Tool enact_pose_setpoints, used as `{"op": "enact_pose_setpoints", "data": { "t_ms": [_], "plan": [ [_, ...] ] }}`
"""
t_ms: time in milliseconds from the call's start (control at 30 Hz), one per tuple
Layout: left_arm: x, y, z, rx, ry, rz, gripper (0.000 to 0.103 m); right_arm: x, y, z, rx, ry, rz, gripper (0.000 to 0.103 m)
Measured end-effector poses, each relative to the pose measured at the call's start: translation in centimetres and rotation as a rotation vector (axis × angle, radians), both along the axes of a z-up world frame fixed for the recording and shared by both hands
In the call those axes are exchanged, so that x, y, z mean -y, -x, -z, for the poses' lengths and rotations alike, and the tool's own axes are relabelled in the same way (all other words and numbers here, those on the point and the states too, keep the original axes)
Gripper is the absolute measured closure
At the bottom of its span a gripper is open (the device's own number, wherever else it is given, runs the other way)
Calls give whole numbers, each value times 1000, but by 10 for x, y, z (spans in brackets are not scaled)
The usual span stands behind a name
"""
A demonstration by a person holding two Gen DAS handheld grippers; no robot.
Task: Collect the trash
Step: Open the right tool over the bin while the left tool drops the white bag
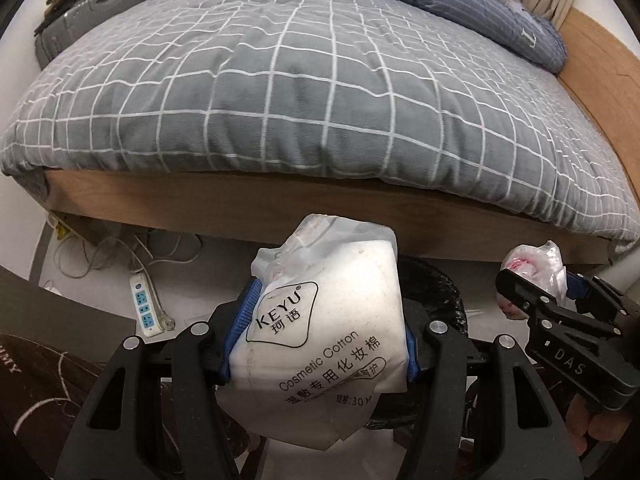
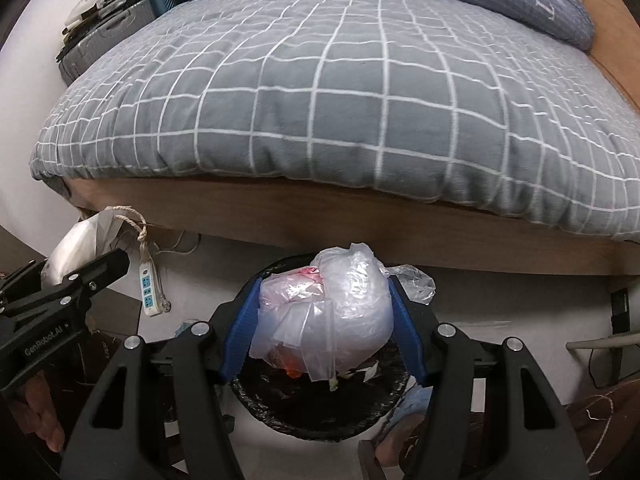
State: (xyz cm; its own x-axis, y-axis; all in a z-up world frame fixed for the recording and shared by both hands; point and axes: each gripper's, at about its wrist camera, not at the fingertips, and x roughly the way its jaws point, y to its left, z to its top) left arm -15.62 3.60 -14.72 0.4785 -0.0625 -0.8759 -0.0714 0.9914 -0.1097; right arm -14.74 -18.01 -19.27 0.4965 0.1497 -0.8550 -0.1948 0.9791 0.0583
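In the left wrist view my left gripper (image 1: 326, 320) is shut on a white pack of cosmetic cotton (image 1: 332, 320), its blue pads pressing both sides. Just behind the pack shows the rim of a black-lined trash bin (image 1: 446, 292). At the right my right gripper (image 1: 532, 294) holds a crumpled clear plastic bag (image 1: 540, 266) with pink inside. In the right wrist view that gripper (image 2: 322, 306) is shut on the plastic bag (image 2: 336, 308), directly above the open trash bin (image 2: 320, 412), which holds scraps. My left gripper (image 2: 108, 268) and the cotton pack (image 2: 74, 246) appear at the left.
A bed with a grey checked duvet (image 1: 300, 92) on a wooden frame (image 2: 340, 232) rises right behind the bin. A white power strip (image 1: 145, 308) and cables lie on the floor at the left. A grey suitcase (image 1: 92, 16) stands past the bed. A hand (image 2: 44, 420) grips each handle.
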Motion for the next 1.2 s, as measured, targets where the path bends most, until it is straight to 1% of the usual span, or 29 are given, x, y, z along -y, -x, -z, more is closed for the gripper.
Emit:
{"op": "enact_pose_setpoints", "data": {
  "t_ms": [100, 133, 167, 200, 267, 367, 467, 700, 900, 1033, 1133, 1200],
  "plan": [
    [-2, 3, 0, -1, -1, -1, 45, -5, 0, 1, 2, 14, -5, 39],
    [-2, 4, 0, -1, -3, 2, 45, -4, 1, 2, 3, 18, 1, 37],
    [0, 4, 0, -2, -5, 4, 45, -2, 1, 3, 2, 17, 7, 32],
    [2, 3, 1, -5, -6, 9, 45, 2, 1, 2, 4, 14, 12, 29],
    [7, 2, 3, -12, -4, 21, 45, 11, 0, 3, 8, 13, 31, 20],
    [22, -4, 11, -29, -2, 55, 45, 28, 1, 4, 10, 22, 60, 14],
    [43, -9, 14, -35, -1, 91, 45, 49, 3, 4, 31, 48, 103, 8],
    [86, -12, 18, -43, 4, 148, 45, 96, 13, 4, 48, 54, 182, 8],
    [107, -15, 19, -35, 4, 176, 43, 123, 16, 0, 56, 64, 233, 8],
    [114, -15, 19, -26, -13, 178, 36, 129, 17, -5, 70, 79, 248, 8],
    [111, -15, 18, -21, -14, 178, 32, 131, 18, -10, 84, 66, 252, 8],
    [107, -16, 17, -14, -15, 166, 27, 129, 18, -15, 95, 65, 251, 8]
  ]
}}
